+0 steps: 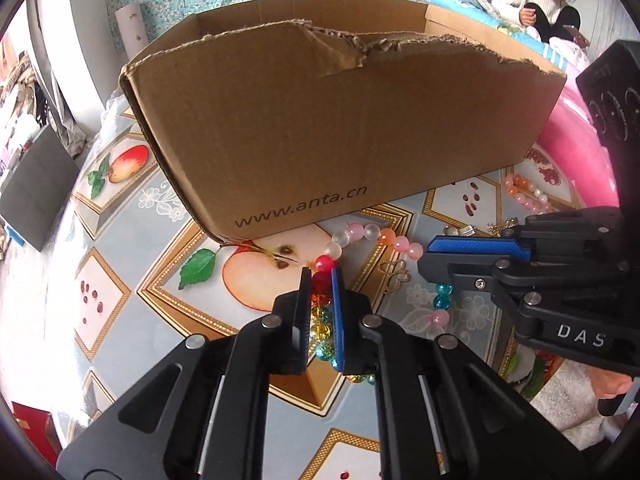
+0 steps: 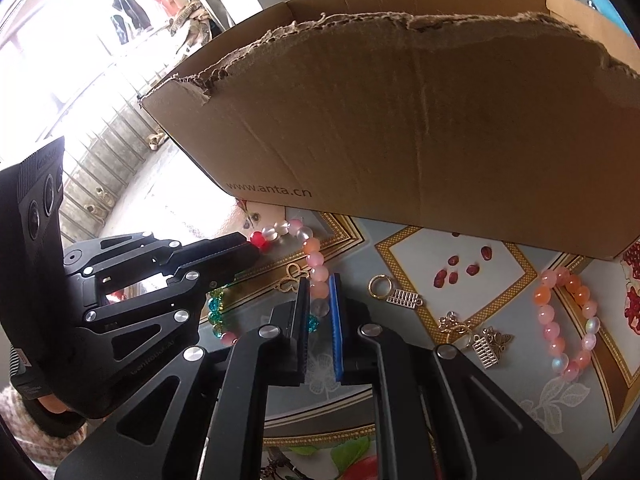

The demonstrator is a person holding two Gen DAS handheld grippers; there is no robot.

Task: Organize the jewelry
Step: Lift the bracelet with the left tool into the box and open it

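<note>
Jewelry lies unsorted on the tabletop (image 2: 440,248) before the torn brown cardboard box (image 1: 340,128); left hand-held gripper (image 1: 321,280) and right hand-held gripper (image 2: 319,292) both clamp the multicoloured glass-bead necklace (image 1: 362,236); pink bead bracelet (image 2: 568,320) and metal charms (image 2: 404,294) remain.

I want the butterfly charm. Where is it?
In the right wrist view, the gold butterfly charm lies on the tablecloth, left of the right gripper, beside the bead string.

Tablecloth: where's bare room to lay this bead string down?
Free: tablecloth left of the left gripper, below the cardboard box. Crowded: right of the right gripper, with key rings, charms and pink bracelet.
</note>
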